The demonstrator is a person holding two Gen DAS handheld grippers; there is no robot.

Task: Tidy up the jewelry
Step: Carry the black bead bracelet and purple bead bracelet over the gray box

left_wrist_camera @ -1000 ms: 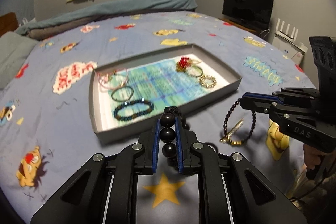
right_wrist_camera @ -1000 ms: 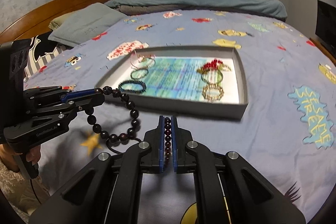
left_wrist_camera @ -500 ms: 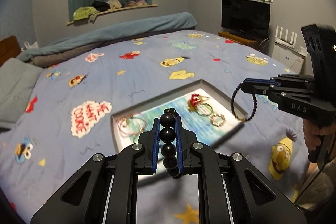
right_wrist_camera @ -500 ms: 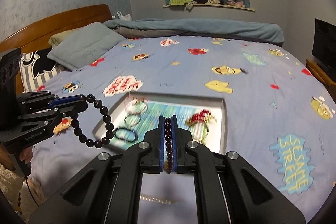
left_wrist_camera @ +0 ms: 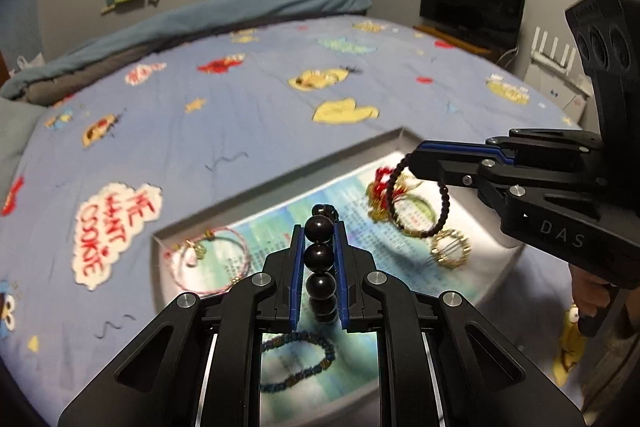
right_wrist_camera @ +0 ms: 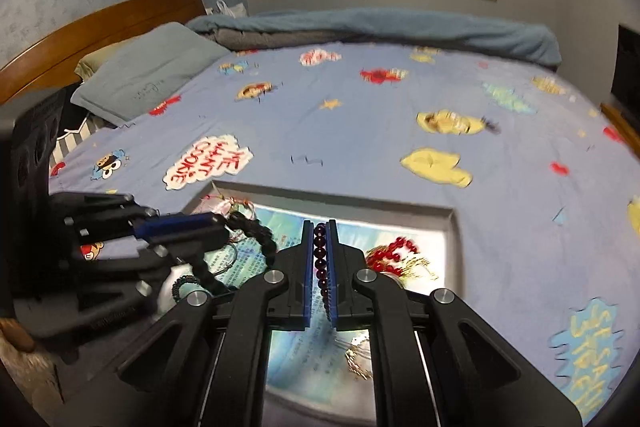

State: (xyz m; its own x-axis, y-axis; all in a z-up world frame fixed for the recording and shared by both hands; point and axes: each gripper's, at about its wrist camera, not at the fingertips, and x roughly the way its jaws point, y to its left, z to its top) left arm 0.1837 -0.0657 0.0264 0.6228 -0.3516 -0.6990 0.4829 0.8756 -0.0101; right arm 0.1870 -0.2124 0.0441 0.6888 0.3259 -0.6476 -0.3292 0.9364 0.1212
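My left gripper (left_wrist_camera: 319,231) is shut on a bracelet of large black beads (left_wrist_camera: 319,259) and holds it above the grey tray (left_wrist_camera: 280,183); it also shows in the right wrist view (right_wrist_camera: 216,225), with the black bracelet (right_wrist_camera: 256,231) hanging from it. My right gripper (right_wrist_camera: 320,227) is shut on a bracelet of small dark red beads (right_wrist_camera: 320,267); in the left wrist view this gripper (left_wrist_camera: 416,155) holds the bracelet (left_wrist_camera: 416,203) as a hanging loop over the tray's right part. In the tray lie a pink cord bracelet (left_wrist_camera: 208,263), a blue bead bracelet (left_wrist_camera: 298,359), a gold ring bracelet (left_wrist_camera: 450,249) and red beads (left_wrist_camera: 380,183).
The tray (right_wrist_camera: 452,227) rests on a blue cartoon-print bedspread (left_wrist_camera: 200,131). A pillow (right_wrist_camera: 148,75) and wooden headboard (right_wrist_camera: 100,23) are at the far left. A TV (left_wrist_camera: 472,3) stands by the right wall.
Both grippers have moved forward over the tray with their bracelets and come closer together. The right gripper's bracelet now hangs above the tray's right part.
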